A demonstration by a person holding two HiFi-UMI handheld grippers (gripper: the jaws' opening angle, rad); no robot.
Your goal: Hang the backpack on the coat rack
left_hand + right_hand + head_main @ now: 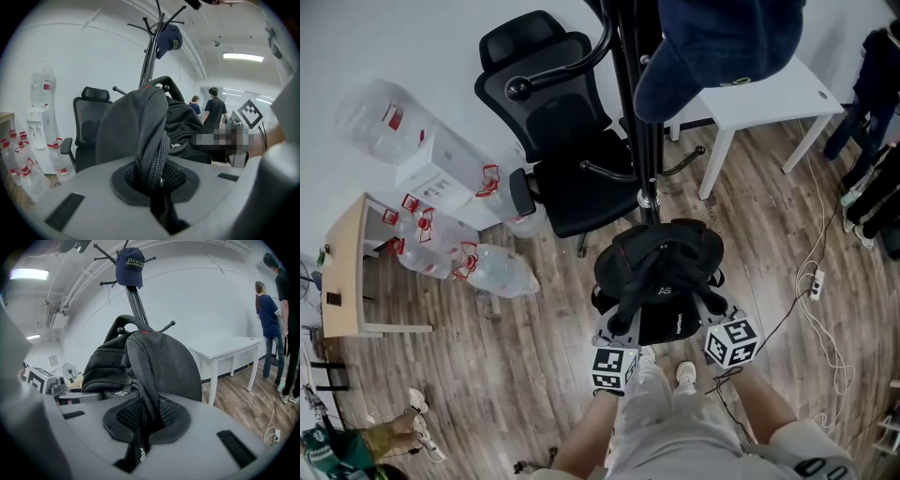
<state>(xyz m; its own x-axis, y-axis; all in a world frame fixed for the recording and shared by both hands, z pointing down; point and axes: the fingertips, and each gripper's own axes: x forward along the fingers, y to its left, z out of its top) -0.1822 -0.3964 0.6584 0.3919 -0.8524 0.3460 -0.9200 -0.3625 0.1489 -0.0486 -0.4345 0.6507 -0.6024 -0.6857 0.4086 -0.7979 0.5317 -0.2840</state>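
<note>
Black office chair [555, 127], white table [778, 94], clear water bottles [499, 272]

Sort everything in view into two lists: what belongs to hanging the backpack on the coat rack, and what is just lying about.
Belongs to the job: backpack; coat rack; left gripper and right gripper, each shut on the backpack.

Just lying about: office chair; blue cap on the rack; white table; water bottles; power strip.

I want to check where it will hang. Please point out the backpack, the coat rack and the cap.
backpack [661, 267], head view, its black top side
coat rack [647, 141], head view, its black pole
cap [130, 266], right gripper view, its blue front
</note>
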